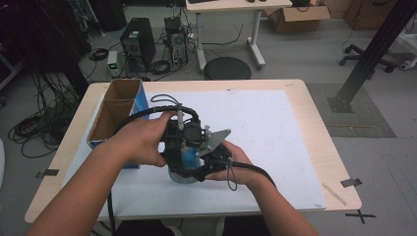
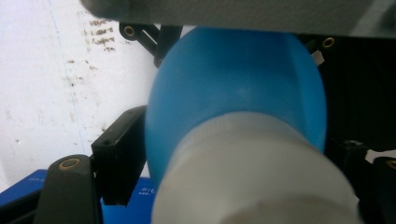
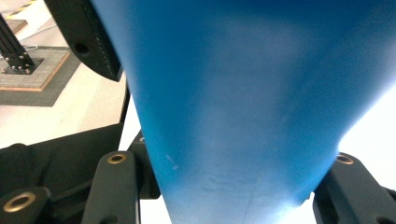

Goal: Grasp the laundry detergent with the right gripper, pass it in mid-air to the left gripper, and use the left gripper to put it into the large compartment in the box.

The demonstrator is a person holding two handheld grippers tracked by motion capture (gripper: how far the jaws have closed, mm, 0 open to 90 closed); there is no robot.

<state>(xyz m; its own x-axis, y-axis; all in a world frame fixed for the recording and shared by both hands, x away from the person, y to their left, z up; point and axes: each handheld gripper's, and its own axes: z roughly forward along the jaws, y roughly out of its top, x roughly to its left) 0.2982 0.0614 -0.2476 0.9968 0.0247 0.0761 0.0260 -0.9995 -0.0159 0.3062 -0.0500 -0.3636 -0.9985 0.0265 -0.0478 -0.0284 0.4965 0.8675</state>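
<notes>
White tabletop (image 1: 275, 128); both tongs level, right tongs (image 3: 224, 186) clamped on blue bottle (image 1: 183, 169); left tongs (image 2: 233, 154) around its cap.

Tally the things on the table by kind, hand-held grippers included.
Blue plastic bottle with a white cap, clamped between both sets of jaws: 1
Open brown cardboard box with blue sides: 1
White mat covering the table: 1
Hand-held grippers, left gripper and right gripper: 2
Total: 5
</notes>
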